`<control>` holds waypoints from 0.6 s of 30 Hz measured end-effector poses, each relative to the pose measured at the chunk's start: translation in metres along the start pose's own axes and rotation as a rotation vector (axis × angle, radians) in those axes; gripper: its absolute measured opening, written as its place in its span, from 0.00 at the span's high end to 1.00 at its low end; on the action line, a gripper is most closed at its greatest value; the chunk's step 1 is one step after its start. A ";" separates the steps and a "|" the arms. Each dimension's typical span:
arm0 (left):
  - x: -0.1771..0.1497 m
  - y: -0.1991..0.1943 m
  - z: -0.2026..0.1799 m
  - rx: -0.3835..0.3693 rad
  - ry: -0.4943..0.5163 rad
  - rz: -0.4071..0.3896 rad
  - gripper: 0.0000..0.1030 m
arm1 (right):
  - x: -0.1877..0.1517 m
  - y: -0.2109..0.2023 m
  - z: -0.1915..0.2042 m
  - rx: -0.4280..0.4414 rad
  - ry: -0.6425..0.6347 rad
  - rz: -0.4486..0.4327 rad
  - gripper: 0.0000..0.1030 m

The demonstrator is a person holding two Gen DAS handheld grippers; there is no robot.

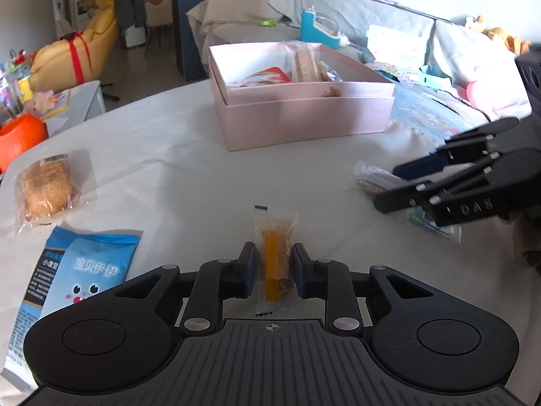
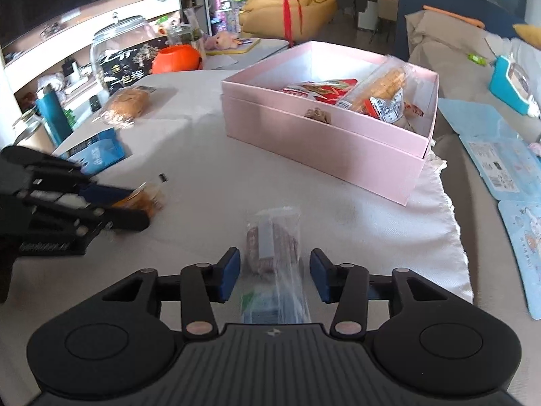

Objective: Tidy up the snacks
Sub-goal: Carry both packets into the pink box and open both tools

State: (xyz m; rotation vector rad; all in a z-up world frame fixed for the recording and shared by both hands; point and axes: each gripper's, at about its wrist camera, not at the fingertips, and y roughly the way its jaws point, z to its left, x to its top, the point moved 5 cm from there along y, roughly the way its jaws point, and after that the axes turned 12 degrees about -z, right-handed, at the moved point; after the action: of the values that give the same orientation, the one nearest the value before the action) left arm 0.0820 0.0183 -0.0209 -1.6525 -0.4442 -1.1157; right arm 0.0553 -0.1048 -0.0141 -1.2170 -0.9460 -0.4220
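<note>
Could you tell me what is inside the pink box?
The pink box holds a red packet, a long wrapped biscuit pack and smaller wrapped snacks; anything beneath them is hidden.

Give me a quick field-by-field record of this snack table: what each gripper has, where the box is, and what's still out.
left gripper: pads pressed on the orange snack packet
right gripper: open, pads either side of the brown snack packet, gaps visible
pink box: open, on the white tablecloth, several snacks inside
still out: wrapped bread, blue snack bag
</note>
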 end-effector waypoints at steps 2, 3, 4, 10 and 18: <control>-0.002 -0.001 -0.004 0.009 0.024 -0.008 0.73 | 0.002 0.003 0.001 -0.005 0.001 -0.006 0.56; -0.002 -0.001 -0.006 0.008 0.030 -0.011 0.73 | 0.002 0.003 0.002 -0.007 -0.005 -0.006 0.62; -0.002 -0.001 -0.006 0.007 0.032 -0.012 0.73 | 0.003 0.001 0.004 -0.003 -0.012 -0.009 0.65; -0.002 0.000 -0.005 -0.006 0.040 -0.005 0.73 | 0.001 -0.009 0.004 0.006 -0.013 -0.018 0.65; 0.039 -0.007 0.003 -0.112 -0.067 -0.054 0.74 | 0.022 -0.032 -0.009 0.004 0.013 -0.070 0.65</control>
State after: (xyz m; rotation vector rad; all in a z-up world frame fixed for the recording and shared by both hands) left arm 0.0977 0.0141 0.0157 -1.7891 -0.4783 -1.1454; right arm 0.0479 -0.1191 0.0220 -1.1791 -0.9797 -0.4823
